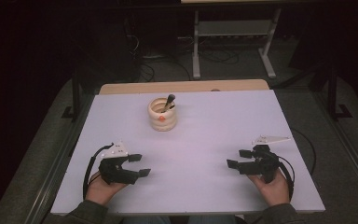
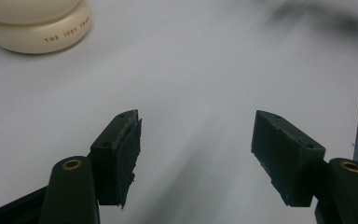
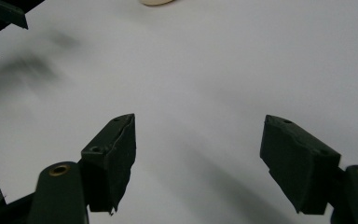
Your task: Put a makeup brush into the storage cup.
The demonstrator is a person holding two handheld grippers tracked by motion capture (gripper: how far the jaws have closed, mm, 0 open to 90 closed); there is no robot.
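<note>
A cream, ribbed pot (image 1: 162, 114) stands upright on the white bench (image 1: 205, 135), toward the far side and a little left of its middle. A dark-handled tool (image 1: 169, 102) leans inside the pot, its end rising past the rim toward the right. An orange mark shows on the front of the pot.

The left hand-held gripper (image 1: 138, 165) rests low over the near left part of the bench, held in the person's left hand (image 1: 101, 189). Its jaws stand wide apart with nothing between them, and they point roughly toward the bench's middle. The pot lies well apart from it, farther away and to its right in the high view. In the left gripper view the left hand-held gripper (image 2: 196, 151) shows bare bench between its pads, and the base of the pot (image 2: 37, 25), with small printed letters on it, sits at the upper left, well clear of the jaws.

The right hand-held gripper (image 1: 237, 158) sits over the near right part of the bench in the person's right hand (image 1: 274, 189), jaws also wide and empty, pointing left. The pot lies well apart from it, farther away and to its left. In the right gripper view the right hand-held gripper (image 3: 198, 156) frames bare bench, and a sliver of the pot (image 3: 156, 2) shows at the top edge.
</note>
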